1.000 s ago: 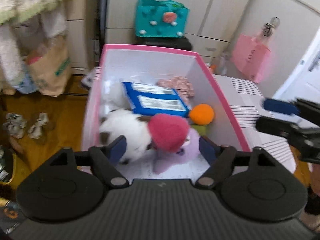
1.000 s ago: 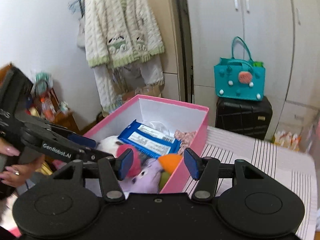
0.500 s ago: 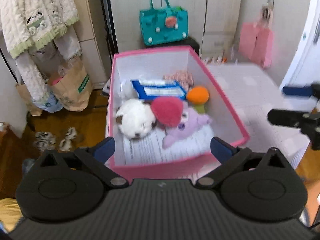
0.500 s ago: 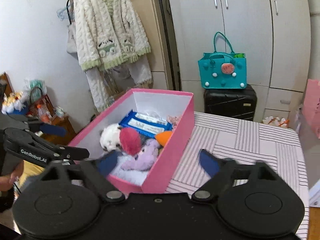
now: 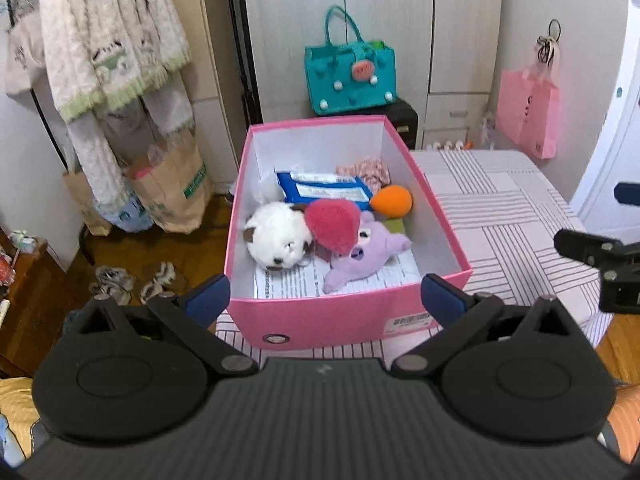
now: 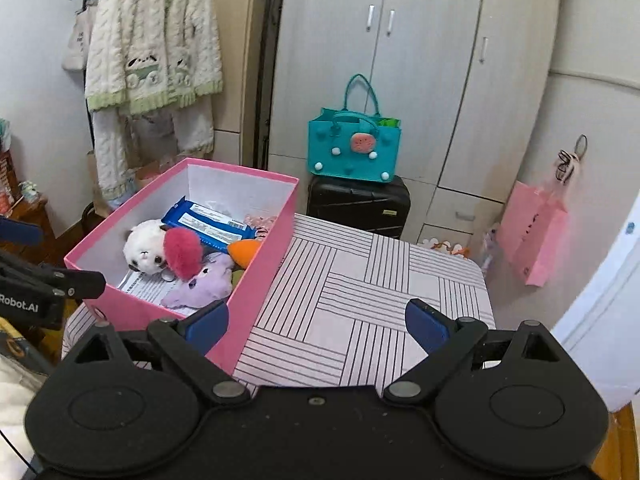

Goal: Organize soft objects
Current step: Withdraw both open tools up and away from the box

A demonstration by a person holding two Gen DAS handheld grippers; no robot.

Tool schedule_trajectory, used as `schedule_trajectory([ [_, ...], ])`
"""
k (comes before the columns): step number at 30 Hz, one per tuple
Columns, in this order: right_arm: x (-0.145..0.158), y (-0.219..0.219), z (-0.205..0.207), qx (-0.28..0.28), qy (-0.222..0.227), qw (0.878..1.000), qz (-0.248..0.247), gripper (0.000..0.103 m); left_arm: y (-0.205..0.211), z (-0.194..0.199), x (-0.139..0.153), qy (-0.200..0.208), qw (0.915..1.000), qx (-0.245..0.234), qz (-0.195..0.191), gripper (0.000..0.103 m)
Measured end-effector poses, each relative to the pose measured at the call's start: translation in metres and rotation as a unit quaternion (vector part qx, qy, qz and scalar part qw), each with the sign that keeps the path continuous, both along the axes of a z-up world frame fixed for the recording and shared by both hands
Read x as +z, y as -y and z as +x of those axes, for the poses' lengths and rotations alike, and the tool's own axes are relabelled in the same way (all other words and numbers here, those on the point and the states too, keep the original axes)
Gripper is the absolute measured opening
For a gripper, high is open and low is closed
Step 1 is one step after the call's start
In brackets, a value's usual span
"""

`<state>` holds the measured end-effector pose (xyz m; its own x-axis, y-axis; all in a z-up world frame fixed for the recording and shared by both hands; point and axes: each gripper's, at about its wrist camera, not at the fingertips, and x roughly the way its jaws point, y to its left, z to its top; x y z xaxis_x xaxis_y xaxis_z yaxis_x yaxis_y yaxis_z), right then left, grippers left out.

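I hold my left gripper (image 5: 326, 294) and right gripper (image 6: 316, 322) spread wide and empty (nothing between the pads), because the soft toys (image 5: 320, 236) already sit inside the pink box (image 5: 344, 320) on the striped table (image 6: 380, 280).

On the black body of the left tool (image 6: 48, 280), seen at the edge of the right wrist view, white letters read "Robot.AI" — the start of the word is cut off by the frame. The pink box (image 5: 344, 320) carries a white barcode sticker (image 5: 408, 322) on its near wall, and printed sheets line its floor — the print on both is too small to read.
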<state>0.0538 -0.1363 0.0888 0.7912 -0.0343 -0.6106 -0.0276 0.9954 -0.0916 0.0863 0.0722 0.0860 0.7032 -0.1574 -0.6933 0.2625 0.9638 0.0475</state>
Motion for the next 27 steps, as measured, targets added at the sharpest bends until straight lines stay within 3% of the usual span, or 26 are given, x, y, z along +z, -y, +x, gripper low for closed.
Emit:
schedule_trajectory([
  [6,0.002,0.002,-0.022,-0.005,-0.004,0.999,0.040,0.097,0.006,-0.021,0.007,0.031,0.9995,0.009,0.003,0.103],
  [15,-0.017,0.027,-0.036,-0.046,-0.026,0.992,0.118,0.097,0.009,-0.032,-0.006,0.019,0.9991,0.031,-0.021,0.103],
  [27,-0.016,0.024,-0.048,-0.036,-0.010,0.995,0.096,0.097,0.013,-0.037,-0.018,0.023,0.9981,0.050,-0.027,0.103],
])
